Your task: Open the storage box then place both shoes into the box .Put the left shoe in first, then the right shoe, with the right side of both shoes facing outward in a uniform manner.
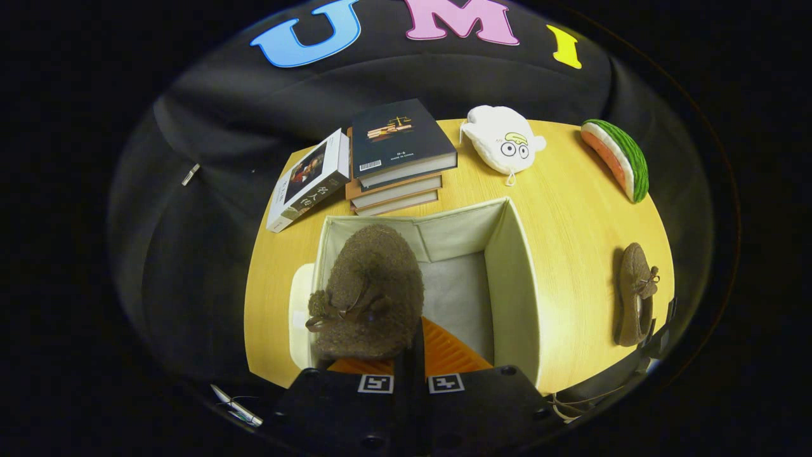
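A brown fuzzy shoe (368,292) with a small bow hangs over the left part of the open beige storage box (514,279), toe pointing away from me. My gripper (415,348) is shut on the shoe's heel end; the orange fingers (451,355) sit close together just behind it. The box's pale floor shows to the right of the held shoe. A cream lid (298,317) pokes out at the box's left side. The second brown shoe (636,295) lies on the wooden table (571,209) to the right of the box, apart from it.
Beyond the box stands a stack of books (399,158), with another book (309,179) leaning at its left. A white plush toy (504,145) and a watermelon-slice toy (618,158) lie at the table's far right. The table edge runs close behind the second shoe.
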`<state>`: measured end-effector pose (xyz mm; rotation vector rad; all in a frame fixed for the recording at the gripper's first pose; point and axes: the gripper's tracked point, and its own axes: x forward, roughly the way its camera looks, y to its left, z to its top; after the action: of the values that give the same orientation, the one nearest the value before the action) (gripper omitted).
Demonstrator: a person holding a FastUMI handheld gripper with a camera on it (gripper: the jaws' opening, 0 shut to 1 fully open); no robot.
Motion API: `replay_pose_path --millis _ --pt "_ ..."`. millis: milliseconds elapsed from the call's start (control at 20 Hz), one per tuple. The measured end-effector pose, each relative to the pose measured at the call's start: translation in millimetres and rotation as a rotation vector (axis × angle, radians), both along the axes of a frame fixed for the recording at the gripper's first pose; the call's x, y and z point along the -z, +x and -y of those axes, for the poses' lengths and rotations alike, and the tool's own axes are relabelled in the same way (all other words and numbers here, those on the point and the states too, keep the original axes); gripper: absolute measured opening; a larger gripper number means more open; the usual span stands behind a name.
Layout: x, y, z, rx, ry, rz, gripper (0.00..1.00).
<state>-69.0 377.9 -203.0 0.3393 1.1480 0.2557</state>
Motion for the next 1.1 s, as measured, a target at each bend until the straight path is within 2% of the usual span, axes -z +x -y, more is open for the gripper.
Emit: replay_pose_path --millis 450,750,850,900,1100 --pt "13.0 -0.8 -9.2 -0.041 -0.007 -0.011 0.08" --pt "11.5 -9.1 -32.4 -0.081 0.107 -0.044 0.23" --pt "1.8 -7.3 -34.0 -0.087 0.133 -0.023 0.38" --pt "-1.9 -7.7 -35.0 -0.093 0.144 -0.021 0.54" --pt "-20.2 -7.9 -29.5 -0.131 0.158 0.027 0.90"
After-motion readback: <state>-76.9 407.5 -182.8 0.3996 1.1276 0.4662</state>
